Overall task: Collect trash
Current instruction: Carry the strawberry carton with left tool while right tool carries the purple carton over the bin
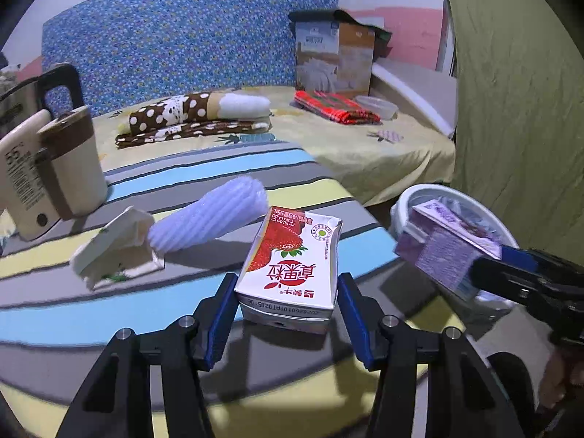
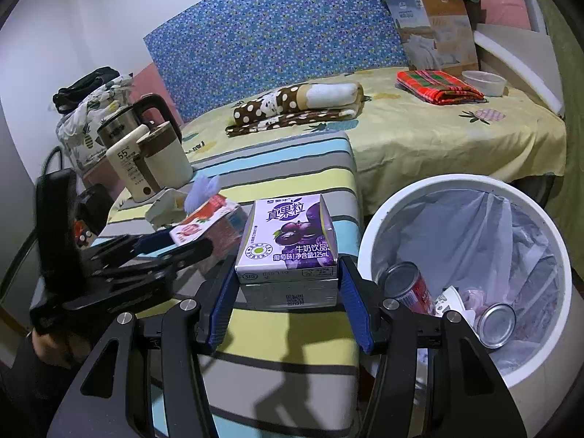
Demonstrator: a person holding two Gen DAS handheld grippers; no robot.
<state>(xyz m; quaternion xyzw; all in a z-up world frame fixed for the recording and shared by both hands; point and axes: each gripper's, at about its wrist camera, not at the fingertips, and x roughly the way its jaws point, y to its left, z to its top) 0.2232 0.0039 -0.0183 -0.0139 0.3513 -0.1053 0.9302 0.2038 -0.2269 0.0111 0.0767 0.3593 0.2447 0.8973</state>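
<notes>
- Your white bin (image 2: 471, 189), just right of the striped desk (image 2: 292, 168), already holds two cans and some scraps.
- Your right hand-held gripper (image 2: 286, 284) clamps the purple milk carton (image 2: 288, 241), not yet over the bin.
- Your left hand-held gripper (image 1: 286, 292) grips the strawberry carton (image 1: 292, 255) above the desk.
- The foam sleeve (image 1: 215, 215) and crumpled wrapper (image 1: 116, 248) are left.
</notes>
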